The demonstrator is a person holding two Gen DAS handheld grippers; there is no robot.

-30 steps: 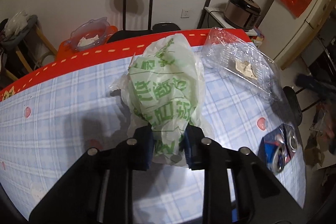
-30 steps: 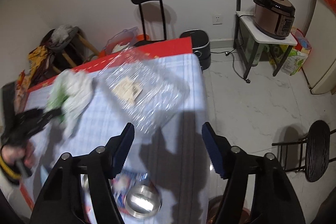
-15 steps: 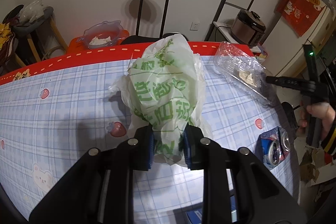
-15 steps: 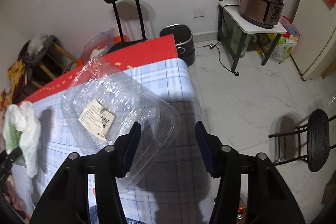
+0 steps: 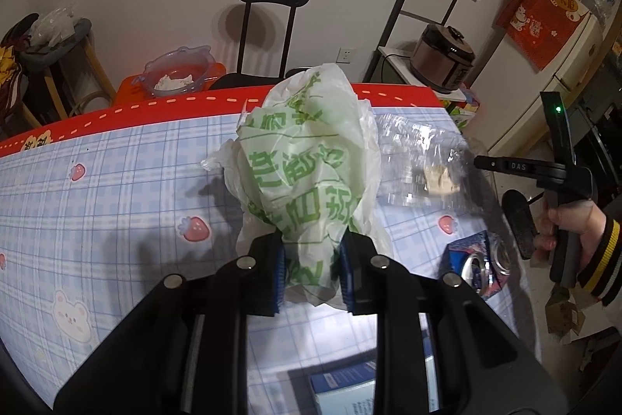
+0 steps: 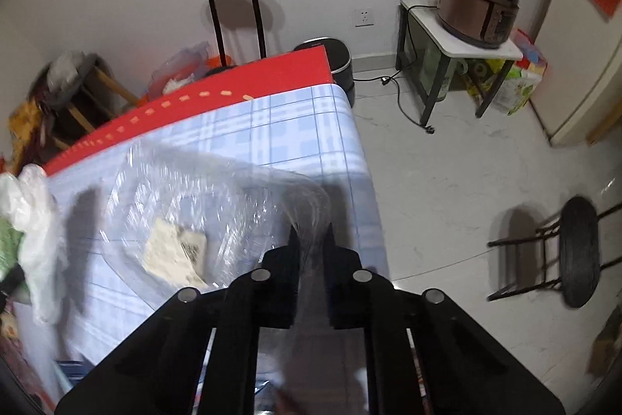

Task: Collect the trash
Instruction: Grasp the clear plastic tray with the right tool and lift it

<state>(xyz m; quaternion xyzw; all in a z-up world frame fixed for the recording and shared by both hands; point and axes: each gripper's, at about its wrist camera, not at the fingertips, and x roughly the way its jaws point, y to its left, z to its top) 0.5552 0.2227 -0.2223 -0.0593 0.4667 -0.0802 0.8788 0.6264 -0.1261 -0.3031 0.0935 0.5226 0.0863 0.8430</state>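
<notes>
Left gripper (image 5: 311,271) is clamped on the bunched neck of the green-printed plastic bag (image 5: 307,166), blue pads pressing in from both sides, and the bag balloons up ahead of the fingertips, above the blue checked tablecloth (image 5: 116,189). Off to that gripper's right sits the clear plastic clamshell (image 5: 420,166), with a crushed can (image 5: 482,267) nearer, just right of its right finger. A blue box (image 5: 346,387) peeks out beneath the fingers. Over on the far right, a hand (image 5: 571,224) grips the other tool's handle.

Right gripper (image 6: 311,251) now: jaws pinched down to a sliver on the clamshell's (image 6: 217,205) thin rim, the transparent shell fanning out ahead and to the left of the fingertips, a paper label (image 6: 175,251) showing inside it. Further left of this gripper, the bag (image 6: 31,216) hangs at the frame's edge. Right of the fingers, only floor and a black stool (image 6: 579,251).
</notes>
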